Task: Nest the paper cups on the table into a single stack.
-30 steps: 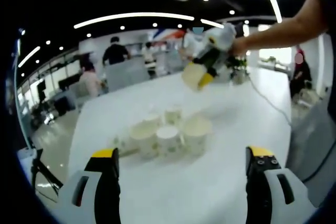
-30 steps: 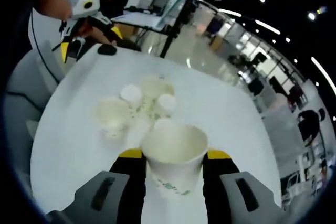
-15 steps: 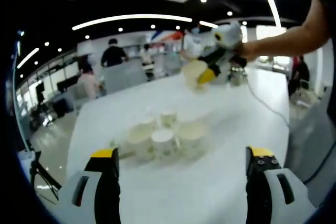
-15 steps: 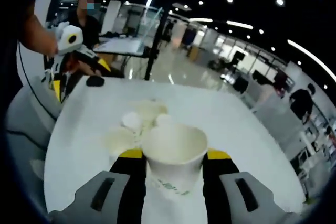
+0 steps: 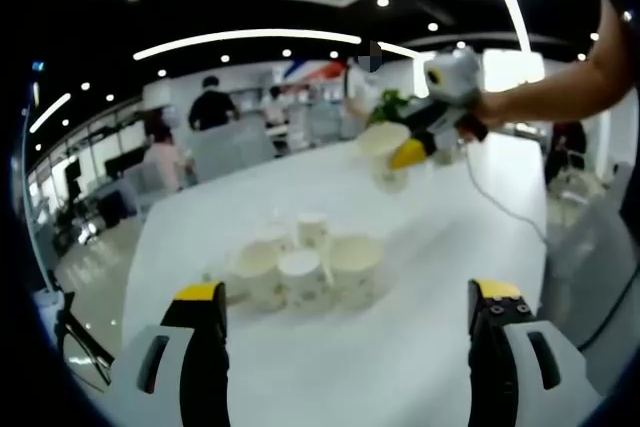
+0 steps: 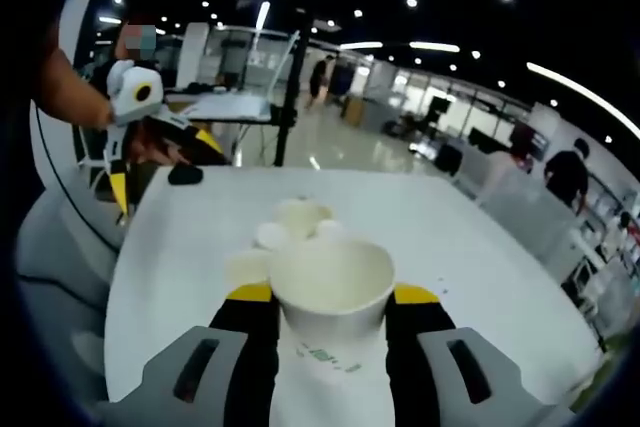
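1 paper cup (image 6: 331,292) clamped upright betw. right gripper (image 6: 330,319) jaws, mouth open, held above white table (image 6: 470,267). Cup cluster (image 5: 300,269) sits on table mid-surface, some upright, some inverted; count unclear. In left gripper view, right gripper w/ cup is well beyond cluster, raised off table. Left gripper (image 5: 348,322) jaws wide apart, nothing betw. them, on near side of cluster.

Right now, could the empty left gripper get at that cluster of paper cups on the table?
Probably yes. The left gripper is open and holds nothing, and bare white table lies between it and the cluster of paper cups. The right gripper, holding a paper cup, is off beyond them.
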`<control>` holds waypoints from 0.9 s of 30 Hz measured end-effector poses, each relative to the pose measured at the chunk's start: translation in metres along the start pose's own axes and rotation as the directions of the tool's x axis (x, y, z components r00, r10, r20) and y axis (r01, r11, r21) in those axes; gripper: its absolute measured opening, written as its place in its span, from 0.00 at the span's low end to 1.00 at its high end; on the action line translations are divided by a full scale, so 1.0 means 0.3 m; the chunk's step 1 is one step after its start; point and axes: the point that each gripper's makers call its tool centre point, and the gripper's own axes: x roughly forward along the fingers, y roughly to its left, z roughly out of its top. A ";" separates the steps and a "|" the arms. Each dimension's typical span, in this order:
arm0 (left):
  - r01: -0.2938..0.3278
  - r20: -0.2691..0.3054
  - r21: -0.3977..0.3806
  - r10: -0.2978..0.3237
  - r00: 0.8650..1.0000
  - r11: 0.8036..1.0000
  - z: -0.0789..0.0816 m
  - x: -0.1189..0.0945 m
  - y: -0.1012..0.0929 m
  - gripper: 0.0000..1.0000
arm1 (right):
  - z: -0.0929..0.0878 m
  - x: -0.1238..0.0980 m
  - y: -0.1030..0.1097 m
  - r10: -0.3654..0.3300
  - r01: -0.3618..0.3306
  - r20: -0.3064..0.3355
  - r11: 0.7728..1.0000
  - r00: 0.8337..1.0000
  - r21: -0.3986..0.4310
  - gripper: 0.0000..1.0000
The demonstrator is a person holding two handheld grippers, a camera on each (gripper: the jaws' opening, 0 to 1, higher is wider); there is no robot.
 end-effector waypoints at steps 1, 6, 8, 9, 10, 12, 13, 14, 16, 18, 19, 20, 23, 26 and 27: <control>0.001 0.002 0.001 -0.001 1.000 1.000 0.002 0.000 -0.002 0.99 | 0.001 -0.002 0.004 -0.003 0.003 0.005 1.000 1.000 0.003 0.38; 0.006 0.002 0.005 -0.006 1.000 1.000 0.005 0.002 -0.009 0.99 | -0.003 -0.004 0.027 -0.008 0.007 0.028 1.000 1.000 0.017 0.37; 0.005 0.006 0.004 -0.005 1.000 1.000 0.009 0.001 -0.009 0.99 | -0.007 -0.005 0.031 -0.015 0.015 0.025 1.000 1.000 0.010 0.37; 0.005 0.006 0.005 -0.005 1.000 1.000 0.010 0.000 -0.010 0.99 | -0.010 -0.007 0.036 -0.018 0.017 0.025 1.000 1.000 0.012 0.37; 0.005 0.007 0.005 -0.005 1.000 1.000 0.010 0.000 -0.009 0.99 | -0.010 -0.009 0.036 -0.032 0.032 0.031 0.999 0.999 0.010 0.38; 0.004 0.008 0.003 -0.004 1.000 1.000 0.009 -0.002 -0.010 0.99 | -0.009 -0.013 0.036 -0.047 0.047 0.034 0.999 0.998 0.009 0.38; 0.004 0.008 0.003 -0.004 1.000 1.000 0.009 -0.003 -0.011 0.99 | -0.008 -0.015 0.038 -0.049 0.049 0.037 0.999 0.998 0.013 0.38; 0.003 0.008 0.003 -0.003 1.000 1.000 0.007 -0.004 -0.011 0.99 | -0.004 -0.018 0.041 -0.056 0.055 0.045 0.998 0.997 0.022 0.38; 0.002 0.006 0.002 -0.002 1.000 1.000 0.004 -0.005 -0.012 0.99 | 0.000 -0.025 0.047 -0.067 0.065 0.054 0.997 0.996 0.031 0.38; 0.001 0.005 0.001 -0.001 1.000 1.000 0.004 -0.006 -0.013 0.99 | 0.002 -0.029 0.053 -0.070 0.067 0.066 0.997 0.995 0.048 0.38; 0.001 0.008 -0.001 -0.001 1.000 1.000 0.005 -0.008 -0.015 0.99 | 0.003 -0.032 0.056 -0.073 0.069 0.077 0.996 0.994 0.059 0.38; 0.002 0.008 -0.001 -0.002 1.000 1.000 0.005 -0.007 -0.016 0.99 | 0.004 -0.034 0.062 -0.073 0.067 0.084 0.995 0.994 0.071 0.38; 0.003 0.005 0.000 -0.003 1.000 1.000 0.003 -0.007 -0.016 0.99 | 0.000 -0.040 0.074 -0.081 0.073 0.101 0.994 0.992 0.078 0.38; 0.003 0.006 -0.001 -0.003 1.000 1.000 0.003 -0.007 -0.015 0.99 | -0.007 -0.046 0.087 -0.088 0.075 0.119 0.992 0.989 0.104 0.37; 0.003 0.007 -0.002 -0.003 1.000 1.000 0.004 -0.007 -0.016 0.99 | -0.008 -0.051 0.092 -0.093 0.079 0.123 0.990 0.988 0.113 0.37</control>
